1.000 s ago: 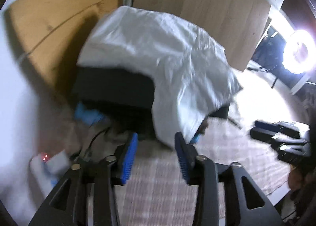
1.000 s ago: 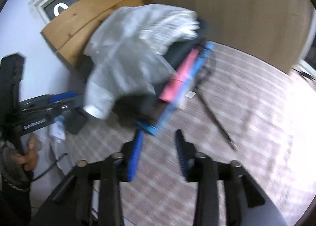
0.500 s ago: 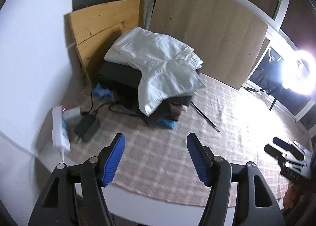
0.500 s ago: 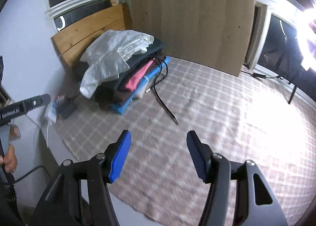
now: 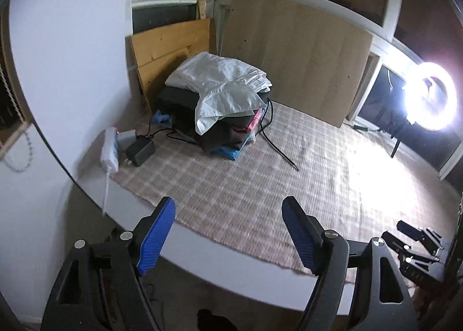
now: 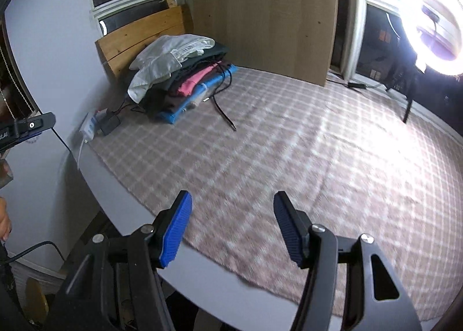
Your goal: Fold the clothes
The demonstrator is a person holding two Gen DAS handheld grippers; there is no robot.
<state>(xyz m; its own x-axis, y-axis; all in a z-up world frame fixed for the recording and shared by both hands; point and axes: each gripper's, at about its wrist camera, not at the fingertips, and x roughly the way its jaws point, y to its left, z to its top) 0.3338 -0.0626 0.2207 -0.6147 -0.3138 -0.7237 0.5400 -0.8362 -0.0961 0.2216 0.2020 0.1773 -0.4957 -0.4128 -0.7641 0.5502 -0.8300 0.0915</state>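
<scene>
A stack of folded clothes [image 5: 231, 134] [image 6: 191, 84] stands at the far left of the checked cloth [image 5: 260, 186] [image 6: 289, 142]. A white garment [image 5: 225, 84] [image 6: 170, 61] lies on top, one corner drooping over the side. My left gripper [image 5: 228, 209] hovers over the near table edge, far from the stack; its jaws are opening and nothing is between them. My right gripper [image 6: 233, 200] is open and empty, also well back from the stack. The right gripper [image 5: 416, 241] shows at the lower right of the left wrist view.
A white power strip [image 5: 111, 147] and black adapter [image 5: 141, 150] lie left of the stack. A black cable [image 5: 277, 145] trails over the cloth. Wooden boards [image 5: 295, 50] lean behind. A bright ring light [image 5: 431, 102] stands at right. The white table edge [image 5: 202, 250] runs near.
Both grippers have drawn back and up from the clothes stack, so it now looks small and far. Their jaws stand wider apart. The white garment stays on top of the stack.
</scene>
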